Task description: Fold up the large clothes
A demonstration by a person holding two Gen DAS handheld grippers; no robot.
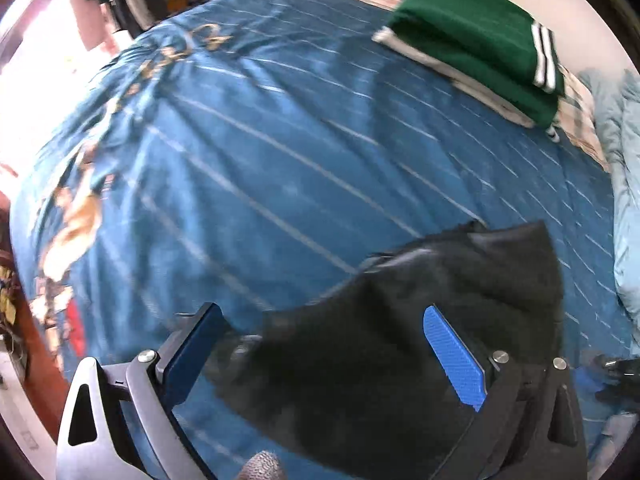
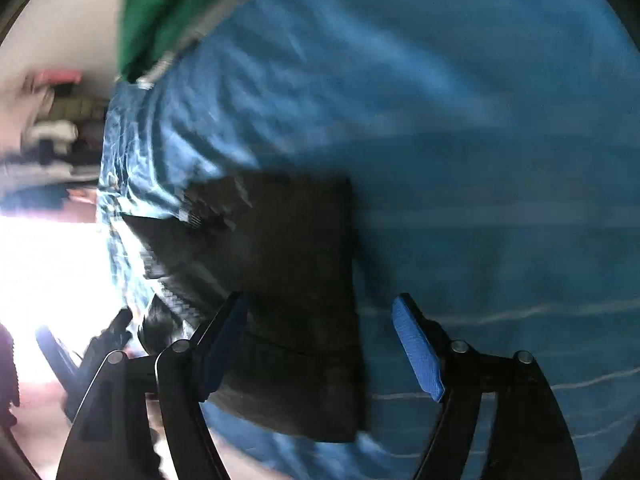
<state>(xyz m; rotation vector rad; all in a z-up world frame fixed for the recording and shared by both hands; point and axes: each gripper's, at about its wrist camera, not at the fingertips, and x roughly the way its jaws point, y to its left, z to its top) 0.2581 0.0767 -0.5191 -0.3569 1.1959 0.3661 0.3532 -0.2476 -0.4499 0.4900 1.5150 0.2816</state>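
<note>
Centrally, a black garment (image 1: 400,336) lies on the blue striped bedspread (image 1: 280,152), occupying the lower middle of the left wrist view. In the right wrist view the same black garment (image 2: 280,280) appears as a roughly rectangular folded shape in the lower centre, its right edge straight and vertical; the view is blurred.

The left gripper (image 1: 332,344) has its jaws spread wide. The garment sits between the blue pads (image 1: 454,356), and neither pad visibly pinches the cloth. The right gripper (image 2: 320,344) also has its jaws spread apart, with the garment's right portion between them and nothing clamped.

A folded green garment (image 1: 476,40) with white stripes rests at the upper right of the left wrist view, well apart from the black one, lying partly on a checked cloth (image 1: 576,120). In the right wrist view it appears at the upper left (image 2: 160,12). A pale blue quilt (image 1: 624,184) lies along the right edge.
</note>
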